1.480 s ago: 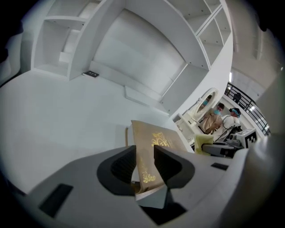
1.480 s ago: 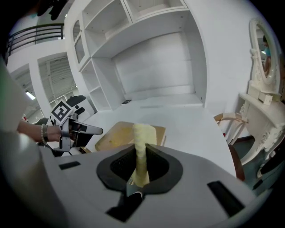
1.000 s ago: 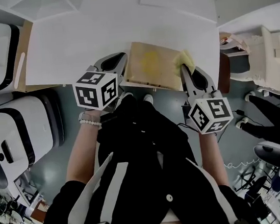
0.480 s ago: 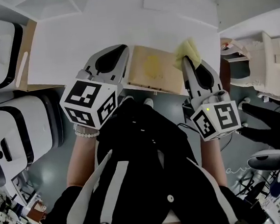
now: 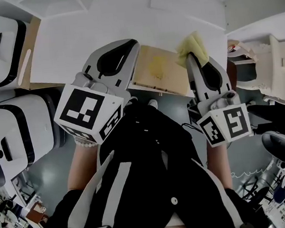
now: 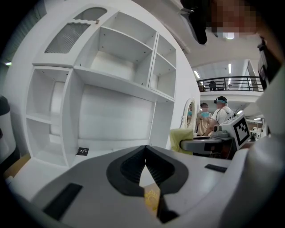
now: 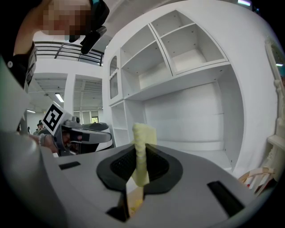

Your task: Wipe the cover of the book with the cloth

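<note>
Cloth (image 5: 193, 45), pinched by right tool (image 5: 191, 57), has lifted off book (image 5: 158, 70) beneath it; left tool (image 5: 133, 43) pressed together, empty; wiping seemingly over.

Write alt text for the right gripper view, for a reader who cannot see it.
The right gripper has its jaws shut on a yellow cloth, which stands up between them. Behind it rise white shelves, and the left gripper with its marker cube shows at the left.
</note>
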Available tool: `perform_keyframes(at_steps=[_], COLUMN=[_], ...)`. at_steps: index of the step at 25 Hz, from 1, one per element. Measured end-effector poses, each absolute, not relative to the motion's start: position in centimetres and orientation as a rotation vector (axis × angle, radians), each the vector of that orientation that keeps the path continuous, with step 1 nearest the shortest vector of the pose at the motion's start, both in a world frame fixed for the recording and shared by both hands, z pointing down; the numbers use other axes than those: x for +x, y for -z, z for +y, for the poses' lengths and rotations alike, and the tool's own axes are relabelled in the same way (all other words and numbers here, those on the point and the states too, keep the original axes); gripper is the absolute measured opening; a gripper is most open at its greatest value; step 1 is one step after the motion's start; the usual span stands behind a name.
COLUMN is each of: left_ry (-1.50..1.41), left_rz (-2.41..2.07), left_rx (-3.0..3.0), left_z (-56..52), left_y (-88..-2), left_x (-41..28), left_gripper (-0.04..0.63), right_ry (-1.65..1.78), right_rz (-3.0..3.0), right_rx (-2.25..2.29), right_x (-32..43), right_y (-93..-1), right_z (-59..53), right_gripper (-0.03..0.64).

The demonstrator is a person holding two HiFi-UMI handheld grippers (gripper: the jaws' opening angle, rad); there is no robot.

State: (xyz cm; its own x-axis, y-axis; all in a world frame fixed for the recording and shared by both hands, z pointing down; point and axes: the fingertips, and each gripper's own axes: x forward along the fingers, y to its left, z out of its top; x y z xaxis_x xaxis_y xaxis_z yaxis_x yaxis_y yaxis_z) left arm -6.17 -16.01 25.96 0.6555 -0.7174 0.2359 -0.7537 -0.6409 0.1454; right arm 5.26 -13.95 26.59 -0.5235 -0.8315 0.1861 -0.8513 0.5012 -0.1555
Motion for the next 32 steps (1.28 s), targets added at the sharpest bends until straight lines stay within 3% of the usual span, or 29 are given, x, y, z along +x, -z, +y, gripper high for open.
perform_keyframes(at_steps=[32], left_ry=[-0.187], left_rz=[-1.162], left_rx=[2.658], left_z=[-14.8], left_y=[-24.1], left_x=[-5.4], left_gripper=[0.002], right_ry=[-0.366], right_rz=[-2.598], right_rx=[1.5], right_x=[5.6], right_y=[-27.7], right_z=[-13.4], right_gripper=[0.035])
